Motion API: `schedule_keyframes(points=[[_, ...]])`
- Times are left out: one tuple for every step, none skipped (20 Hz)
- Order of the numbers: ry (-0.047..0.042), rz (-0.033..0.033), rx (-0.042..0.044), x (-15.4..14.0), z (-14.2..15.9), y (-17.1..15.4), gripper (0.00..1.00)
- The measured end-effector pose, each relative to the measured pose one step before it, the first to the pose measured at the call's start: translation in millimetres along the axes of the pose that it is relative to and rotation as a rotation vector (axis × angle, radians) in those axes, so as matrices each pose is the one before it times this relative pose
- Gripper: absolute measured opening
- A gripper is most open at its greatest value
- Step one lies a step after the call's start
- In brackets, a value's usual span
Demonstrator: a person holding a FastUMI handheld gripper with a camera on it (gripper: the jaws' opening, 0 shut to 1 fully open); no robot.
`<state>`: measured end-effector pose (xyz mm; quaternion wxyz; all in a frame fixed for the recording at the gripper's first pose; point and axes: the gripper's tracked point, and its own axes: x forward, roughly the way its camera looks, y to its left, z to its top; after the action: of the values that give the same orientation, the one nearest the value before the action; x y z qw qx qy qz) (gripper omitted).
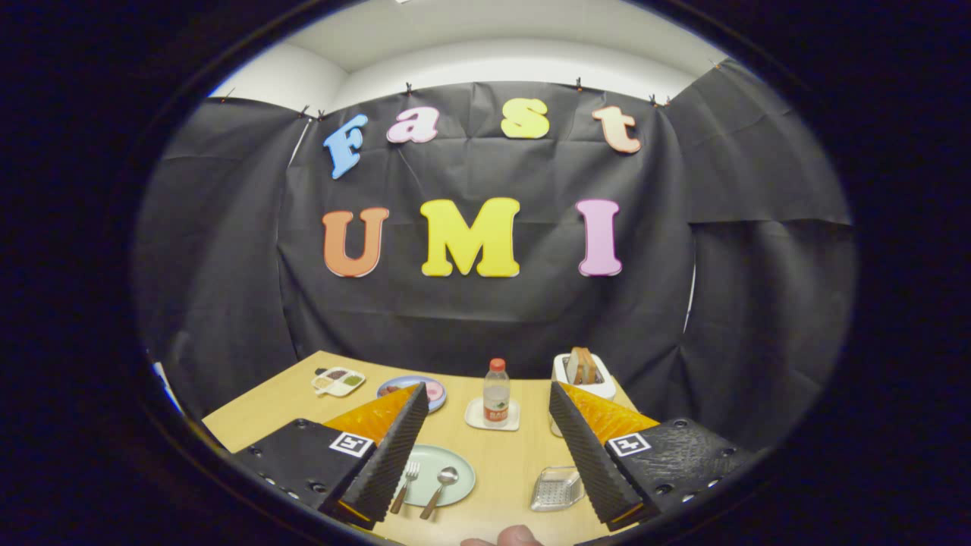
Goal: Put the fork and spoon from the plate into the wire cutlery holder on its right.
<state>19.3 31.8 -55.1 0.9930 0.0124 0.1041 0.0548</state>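
While the gripper [485,447] gapes wide and empty: round pale-green plate [455,464] between its fingers bearing metal fork [406,485] and spoon [440,489]; wire cutlery holder [556,489] beside, right.

Fork [406,485] and spoon [440,490] are showing polished, shiny metal. Plate [460,464] is appearing smooth with a pale matt glaze. Wire cutlery holder [556,488] is gleaming as bright metal. Table [501,455] is presenting smooth, light wood-look surface. Gripper [485,447], open, is showing finely ribbed pads [580,447].
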Motion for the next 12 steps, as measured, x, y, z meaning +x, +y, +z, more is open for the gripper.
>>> schedule_keyframes(points=[[0.03867, 0.01117, 0.00669, 3.05, -11.23, 3.8, 0.96], [0.0374, 0.00739, 0.00289, 2.83, -10.72, 3.07, 0.96], [0.04086, 0.00372, -0.00038, 1.91, -11.35, 2.25, 0.96], [0.03414, 0.00362, -0.00397, 3.98, -9.71, 2.76, 0.96], [0.03922, 0.0062, -0.00757, 4.62, -10.39, 3.91, 0.96], [0.0399, 0.00796, -0.00741, 5.31, -11.12, 4.6, 0.96], [0.04267, 0.01056, -0.00515, 4.59, -10.38, 3.44, 0.96], [0.04966, 0.01311, 0.00143, 7.28, -11.94, 5.3, 0.96], [0.0462, 0.01827, 0.00956, 4.95, -11.45, 5.62, 0.96], [0.05519, 0.0094, 0.00536, 6.14, -13.18, 4.38, 0.96], [0.05638, 0.00481, -0.00047, 7.91, -12.34, 3.05, 0.96], [0.05886, 0.01108, -0.00002, 8.85, -10.89, 3.42, 0.96]])
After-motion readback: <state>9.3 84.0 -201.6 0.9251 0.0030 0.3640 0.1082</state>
